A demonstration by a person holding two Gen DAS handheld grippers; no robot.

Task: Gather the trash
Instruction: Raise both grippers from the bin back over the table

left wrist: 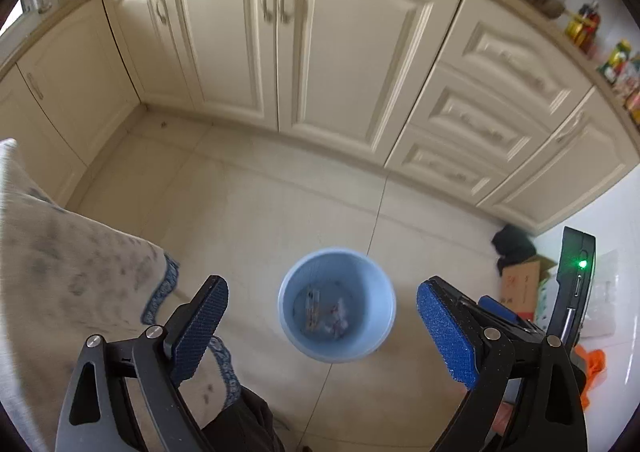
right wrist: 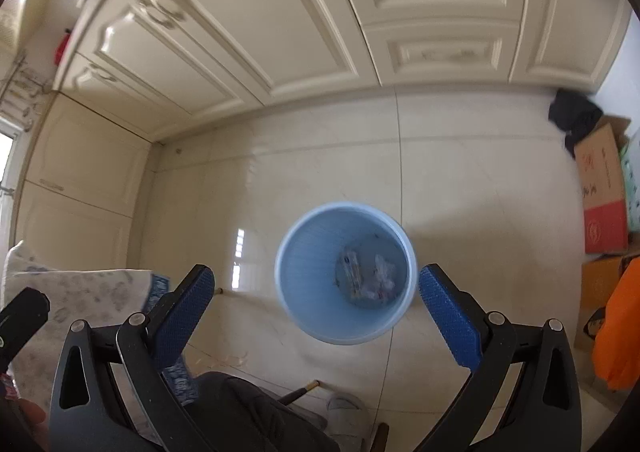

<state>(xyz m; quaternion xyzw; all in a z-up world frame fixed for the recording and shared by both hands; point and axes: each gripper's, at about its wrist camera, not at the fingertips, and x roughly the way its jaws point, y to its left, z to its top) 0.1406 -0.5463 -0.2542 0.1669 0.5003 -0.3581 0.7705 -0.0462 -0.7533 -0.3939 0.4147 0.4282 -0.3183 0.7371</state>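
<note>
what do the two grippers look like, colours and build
Both match: the left gripper and right gripper have black angular linkage arms with slotted cut-outs and round silver pivot bolts. Their fingers carry flat blue pads with a cross-hatched grip texture. In the left wrist view, a black module with a green light and a cable shows beside it.

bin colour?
Light blue bin, ribbed inner wall, some trash at the bottom. Clearest in the right wrist view.
</note>
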